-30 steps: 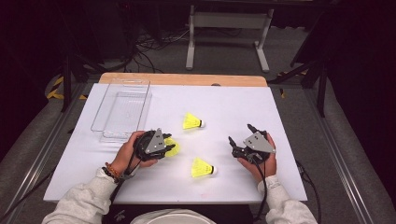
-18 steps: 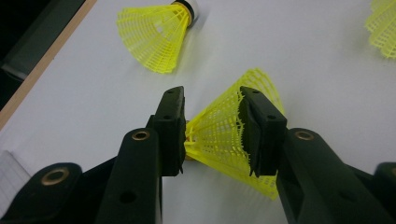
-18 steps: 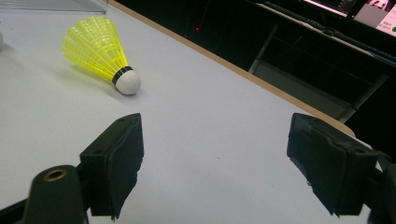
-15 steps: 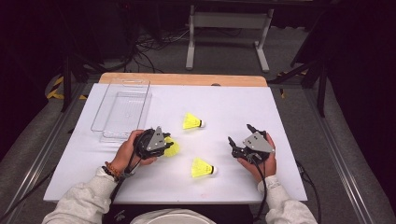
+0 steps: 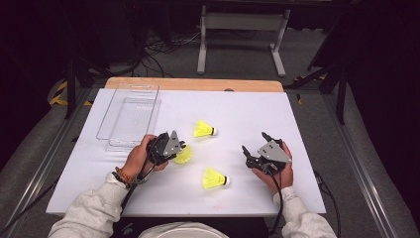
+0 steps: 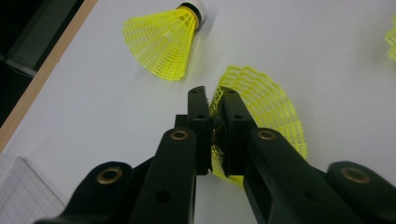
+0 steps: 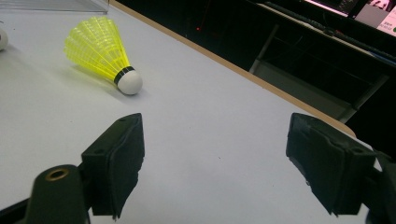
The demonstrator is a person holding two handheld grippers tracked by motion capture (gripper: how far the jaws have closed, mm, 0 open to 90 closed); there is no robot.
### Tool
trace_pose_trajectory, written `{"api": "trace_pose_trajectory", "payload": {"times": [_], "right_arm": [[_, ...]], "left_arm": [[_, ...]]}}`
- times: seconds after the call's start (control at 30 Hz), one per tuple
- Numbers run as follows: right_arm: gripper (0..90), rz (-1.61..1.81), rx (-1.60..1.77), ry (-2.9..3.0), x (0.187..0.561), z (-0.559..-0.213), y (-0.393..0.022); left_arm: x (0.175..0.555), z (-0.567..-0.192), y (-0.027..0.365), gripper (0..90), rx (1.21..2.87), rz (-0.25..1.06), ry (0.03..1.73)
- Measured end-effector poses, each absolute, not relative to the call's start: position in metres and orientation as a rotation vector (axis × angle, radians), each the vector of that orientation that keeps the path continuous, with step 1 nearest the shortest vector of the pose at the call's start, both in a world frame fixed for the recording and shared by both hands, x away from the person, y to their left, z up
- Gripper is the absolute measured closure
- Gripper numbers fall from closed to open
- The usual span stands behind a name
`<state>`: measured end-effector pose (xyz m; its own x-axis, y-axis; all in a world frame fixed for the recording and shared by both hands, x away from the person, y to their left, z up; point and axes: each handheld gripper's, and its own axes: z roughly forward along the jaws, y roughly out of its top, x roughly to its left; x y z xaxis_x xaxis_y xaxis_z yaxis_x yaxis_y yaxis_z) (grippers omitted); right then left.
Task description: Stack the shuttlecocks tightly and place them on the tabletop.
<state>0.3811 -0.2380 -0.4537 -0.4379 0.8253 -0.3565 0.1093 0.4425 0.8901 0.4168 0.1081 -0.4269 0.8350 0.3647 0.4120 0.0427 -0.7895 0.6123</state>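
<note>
Three yellow shuttlecocks with white corks lie on the white table top. My left gripper (image 5: 179, 148) has just been closing on the middle-left shuttlecock (image 5: 185, 155). In the left gripper view its jaws (image 6: 214, 100) pinch the mesh skirt of that shuttlecock (image 6: 268, 105) between the pads. A second shuttlecock (image 5: 203, 129) (image 6: 163, 39) lies just beyond it. The third shuttlecock (image 5: 214, 178) lies near the front, between the two hands. My right gripper (image 5: 254, 142) (image 7: 215, 135) rests low at the right, open and with nothing in it. A shuttlecock (image 7: 100, 49) lies ahead of it to its left.
A clear plastic tray (image 5: 130, 116) stands at the back left of the white board. A wooden edge (image 5: 198, 84) runs along the far side. Dark floor, cables and a metal stand lie beyond. Bare table lies between the right gripper and the far edge.
The left gripper's jaws have closed onto the skirt of the shuttlecock beside them. The right hand and the other two shuttlecocks have stayed put.
</note>
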Motion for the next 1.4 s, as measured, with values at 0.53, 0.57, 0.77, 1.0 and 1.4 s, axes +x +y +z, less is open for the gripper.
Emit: {"api": "trace_pose_trajectory", "payload": {"times": [0.53,0.57,0.77,1.0,1.4], "right_arm": [[20.2,1.050,0.795,1.865,0.383,-0.456,-0.237],[20.2,1.049,0.794,1.868,0.383,-0.456,-0.237],[19.2,1.045,0.783,1.897,0.384,-0.458,-0.236],[18.6,1.038,0.763,1.921,0.383,-0.459,-0.234],[17.8,1.054,0.749,1.944,0.383,-0.459,-0.233]], "left_arm": [[0.468,-0.397,0.093,88.4,2.678,0.623,0.260],[0.470,-0.396,0.091,88.3,2.693,0.622,0.260],[0.482,-0.400,0.080,83.5,2.739,0.625,0.243],[0.482,-0.403,0.073,83.4,2.712,0.531,0.232],[0.487,-0.408,0.056,66.0,2.647,0.582,0.301]]}}
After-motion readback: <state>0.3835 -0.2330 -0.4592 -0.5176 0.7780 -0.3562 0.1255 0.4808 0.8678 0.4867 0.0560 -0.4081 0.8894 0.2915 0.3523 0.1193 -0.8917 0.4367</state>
